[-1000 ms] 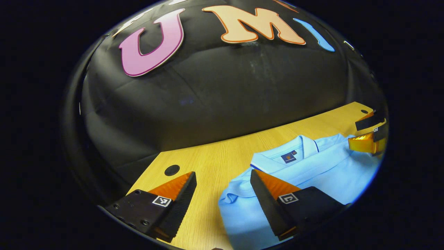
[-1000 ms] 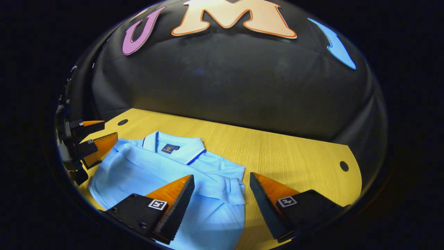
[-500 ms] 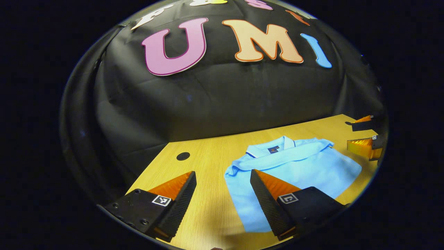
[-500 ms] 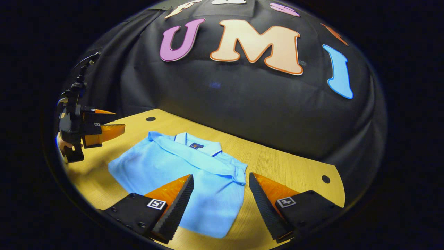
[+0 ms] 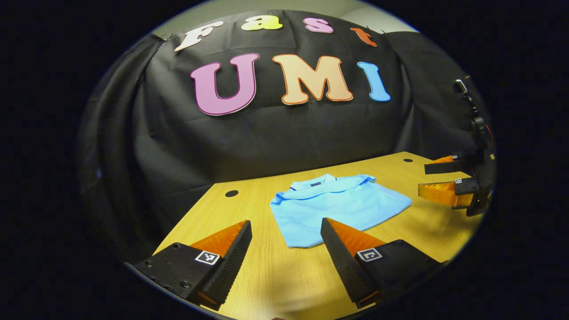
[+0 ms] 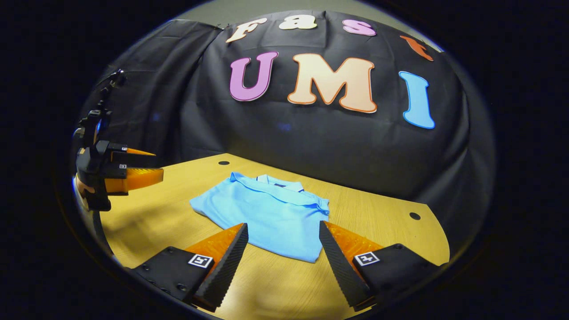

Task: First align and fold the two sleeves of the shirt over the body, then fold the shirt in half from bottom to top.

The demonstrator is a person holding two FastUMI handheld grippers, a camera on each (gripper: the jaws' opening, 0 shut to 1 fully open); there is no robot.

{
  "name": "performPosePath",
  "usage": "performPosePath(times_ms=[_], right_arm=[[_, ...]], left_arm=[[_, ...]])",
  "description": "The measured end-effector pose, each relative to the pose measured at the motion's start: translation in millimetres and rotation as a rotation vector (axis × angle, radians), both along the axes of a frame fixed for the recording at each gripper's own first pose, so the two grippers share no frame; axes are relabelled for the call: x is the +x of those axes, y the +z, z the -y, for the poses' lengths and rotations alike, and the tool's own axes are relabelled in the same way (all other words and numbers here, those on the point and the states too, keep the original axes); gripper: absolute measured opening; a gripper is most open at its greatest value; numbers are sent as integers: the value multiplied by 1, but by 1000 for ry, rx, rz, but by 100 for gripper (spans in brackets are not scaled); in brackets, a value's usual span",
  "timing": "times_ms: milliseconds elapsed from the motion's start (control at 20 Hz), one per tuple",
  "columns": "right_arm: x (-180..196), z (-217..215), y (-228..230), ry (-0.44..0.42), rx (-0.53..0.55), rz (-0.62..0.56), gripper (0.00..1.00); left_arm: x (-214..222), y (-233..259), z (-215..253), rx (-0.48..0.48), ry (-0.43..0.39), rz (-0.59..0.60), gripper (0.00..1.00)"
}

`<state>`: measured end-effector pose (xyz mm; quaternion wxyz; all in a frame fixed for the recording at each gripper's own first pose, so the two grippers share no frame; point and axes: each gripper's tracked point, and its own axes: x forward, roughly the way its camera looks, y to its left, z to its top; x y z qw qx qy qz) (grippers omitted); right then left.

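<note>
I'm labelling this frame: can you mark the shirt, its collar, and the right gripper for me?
shirt (image 6: 271,222): right gripper view, on the flat folded body.
collar (image 5: 326,181): left gripper view, on the collar band at the far edge.
right gripper (image 6: 282,249): right gripper view, midway between its two open fingertips.

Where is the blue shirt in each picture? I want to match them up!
Left gripper view: the blue shirt lies folded on the table, just right of the middle, collar toward the wall.
Right gripper view: the blue shirt lies near the middle, just above the fingers.
Shared landmark: the shirt's collar, by the far edge.
</note>
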<state>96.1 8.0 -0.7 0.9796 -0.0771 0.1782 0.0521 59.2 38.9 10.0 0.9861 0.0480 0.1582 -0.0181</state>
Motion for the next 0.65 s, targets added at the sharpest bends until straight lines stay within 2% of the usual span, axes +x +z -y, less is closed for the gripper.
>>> performPosePath(times_ms=[250,650], right_arm=[[-31,13,13,-50,23,102,99],[-43,51,5,-143,128,139,99]], left_arm=[[-21,-14,20,-53,-22,3,95],[-25,-33,19,-99,-3,-27,96]])
